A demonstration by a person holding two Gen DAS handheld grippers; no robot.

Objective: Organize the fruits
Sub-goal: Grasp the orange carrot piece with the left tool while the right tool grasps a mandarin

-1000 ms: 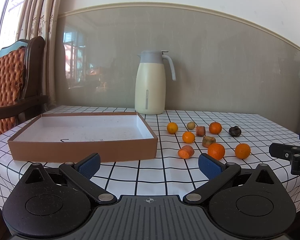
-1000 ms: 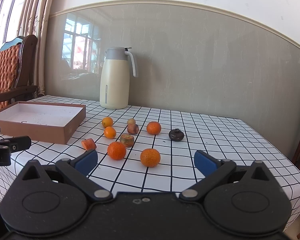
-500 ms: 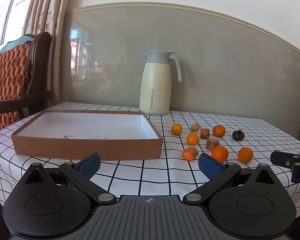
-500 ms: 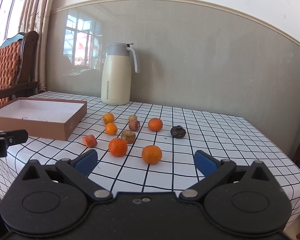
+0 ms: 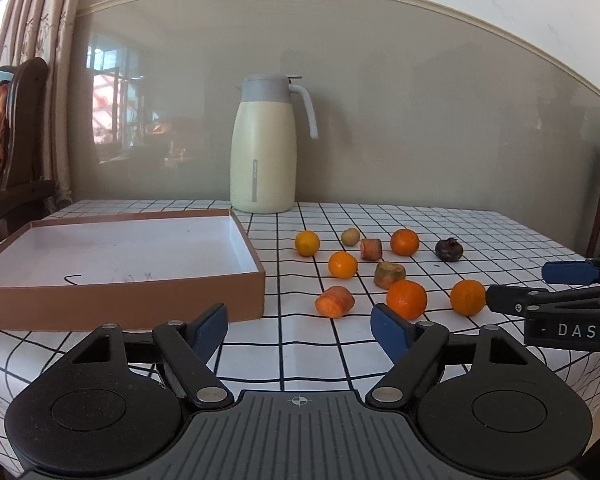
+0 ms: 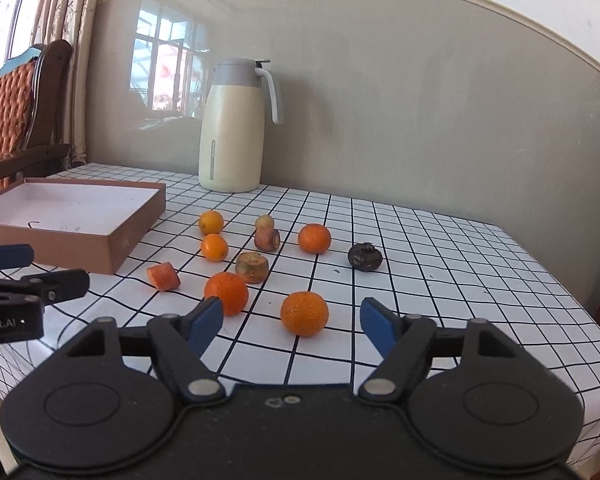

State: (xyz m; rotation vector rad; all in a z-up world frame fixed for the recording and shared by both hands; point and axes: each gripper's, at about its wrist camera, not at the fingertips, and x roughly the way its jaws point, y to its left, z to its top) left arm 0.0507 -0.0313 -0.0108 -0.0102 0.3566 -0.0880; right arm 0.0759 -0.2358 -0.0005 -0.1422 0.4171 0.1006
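The right tongs (image 5: 572, 284), seen from the left wrist camera, carry a label strip reading "DAS"; the left tongs (image 6: 20, 272), seen from the right wrist camera, show "obot.AI", its start cut off by the frame edge. Both pairs are closing with nothing between their blue pads, held above the near edge of the table (image 5: 380, 352), whose white cloth bears a black grid.

The fruits lie loose right of centre: five round, dimpled oranges, the nearest one (image 6: 304, 313) just ahead of the right tongs and another (image 6: 226, 293) to its left. Among them are a cut carrot stub (image 6: 163, 276), two duller brownish cut pieces (image 6: 252, 267) hard to identify, a small yellowish round fruit (image 6: 265, 221) and, furthest right, a dark wrinkled fruit (image 6: 365, 257).

On the left sits a shallow brown cardboard box (image 5: 140, 300), white inside with a faint black scribble. A cream jug (image 5: 262, 148) with a grey lid stands at the far wall. A wooden chair (image 6: 16, 112) with orange woven back is cut off at left.
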